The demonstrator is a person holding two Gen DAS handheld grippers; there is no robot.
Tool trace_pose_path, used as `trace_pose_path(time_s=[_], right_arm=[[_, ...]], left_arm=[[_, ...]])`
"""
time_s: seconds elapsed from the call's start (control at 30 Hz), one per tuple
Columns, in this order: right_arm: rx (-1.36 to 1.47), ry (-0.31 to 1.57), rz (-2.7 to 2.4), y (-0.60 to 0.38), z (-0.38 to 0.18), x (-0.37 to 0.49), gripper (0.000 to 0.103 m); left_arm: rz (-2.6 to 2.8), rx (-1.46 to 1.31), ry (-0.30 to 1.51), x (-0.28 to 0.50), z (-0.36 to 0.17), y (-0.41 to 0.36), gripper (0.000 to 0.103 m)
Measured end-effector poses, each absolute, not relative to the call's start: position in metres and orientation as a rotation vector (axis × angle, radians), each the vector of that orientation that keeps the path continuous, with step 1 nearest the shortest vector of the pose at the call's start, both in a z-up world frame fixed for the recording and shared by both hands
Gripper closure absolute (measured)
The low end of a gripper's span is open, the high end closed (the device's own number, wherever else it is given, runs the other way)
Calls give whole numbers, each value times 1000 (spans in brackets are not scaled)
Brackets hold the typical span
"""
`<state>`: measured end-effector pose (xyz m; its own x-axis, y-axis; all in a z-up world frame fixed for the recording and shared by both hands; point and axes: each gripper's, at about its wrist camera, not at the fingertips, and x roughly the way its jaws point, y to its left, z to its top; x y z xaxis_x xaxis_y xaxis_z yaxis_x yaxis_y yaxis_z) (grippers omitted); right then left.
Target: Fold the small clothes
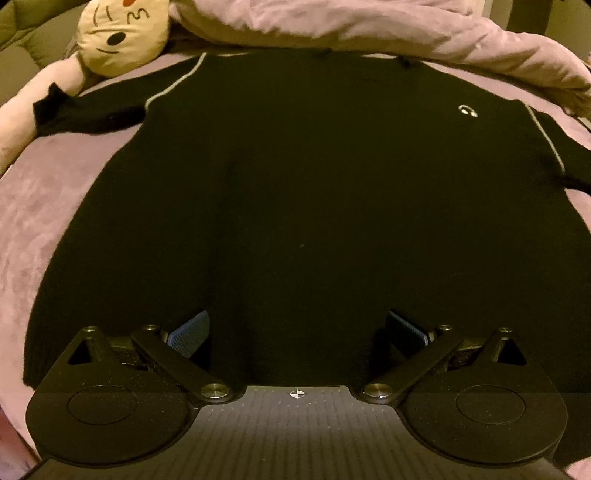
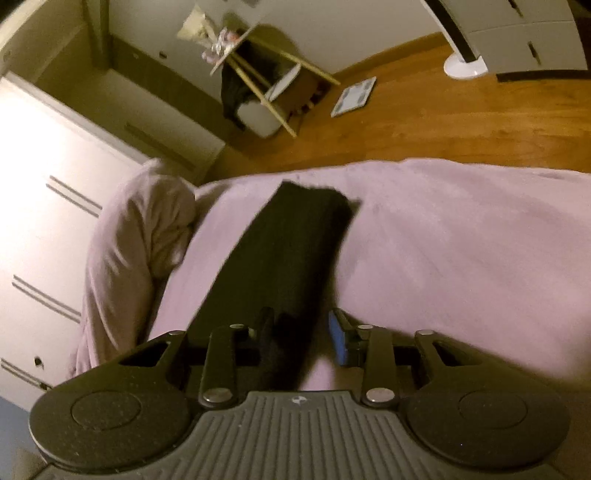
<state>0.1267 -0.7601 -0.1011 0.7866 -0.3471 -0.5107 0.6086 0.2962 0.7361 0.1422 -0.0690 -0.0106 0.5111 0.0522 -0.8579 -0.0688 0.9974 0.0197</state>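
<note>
A black long-sleeved top (image 1: 295,177) with thin grey shoulder piping lies spread flat on the pink bedspread (image 1: 44,229), its hem toward me. My left gripper (image 1: 295,332) hangs open just above the hem, nothing between its blue pads (image 1: 188,332). In the right wrist view one black sleeve (image 2: 291,240) stretches away across the bedspread (image 2: 461,240). My right gripper (image 2: 301,332) straddles the sleeve's near end with its jaws narrow. The fabric lies against the left finger, while a sliver of pink shows beside the blue right pad (image 2: 339,343).
A cream plush toy (image 1: 118,33) with pink limbs lies at the top's far left, and a bunched pink duvet (image 1: 369,29) runs along the far edge. Beyond the bed are a wooden floor (image 2: 443,122), a white wardrobe (image 2: 44,221), a tipped stool (image 2: 273,85) and a fan base (image 2: 465,66).
</note>
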Motion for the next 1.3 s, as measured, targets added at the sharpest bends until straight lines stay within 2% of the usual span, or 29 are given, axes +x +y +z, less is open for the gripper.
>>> trace_pose_path(time_s=[0.07, 0.17, 0.57, 0.7, 0.83, 0.9, 0.93, 0.97, 1.03, 1.2, 1.3], right_arm=[[1099, 263, -653, -764, -101, 134, 89], [1085, 254, -644, -765, -99, 135, 93], [1009, 169, -556, -731, -46, 102, 96], [928, 161, -496, -698, -2, 119, 96], [773, 195, -237, -610, 53, 161, 96], [694, 257, -89, -550, 65, 178, 92], [643, 301, -1, -514, 67, 185, 83], [602, 348, 73, -483, 66, 190, 60], [558, 402, 177, -429, 53, 186, 38], [596, 460, 93, -388, -3, 149, 39], [648, 522, -17, -386, -41, 122, 48]], left_arm=[[76, -28, 1045, 145, -14, -65, 0], [80, -33, 1054, 148, -17, -64, 0], [66, -88, 1012, 133, 2, -46, 0], [83, -116, 1001, 123, 9, -30, 0], [99, -171, 989, 113, 15, -10, 0], [103, -194, 975, 109, 18, -3, 0], [101, -203, 969, 107, 19, 0, 0], [97, -205, 967, 106, 20, 2, 0], [91, -203, 965, 107, 21, 4, 0], [24, -169, 954, 123, 22, 0, 0], [-51, -176, 955, 149, 18, -16, 0]])
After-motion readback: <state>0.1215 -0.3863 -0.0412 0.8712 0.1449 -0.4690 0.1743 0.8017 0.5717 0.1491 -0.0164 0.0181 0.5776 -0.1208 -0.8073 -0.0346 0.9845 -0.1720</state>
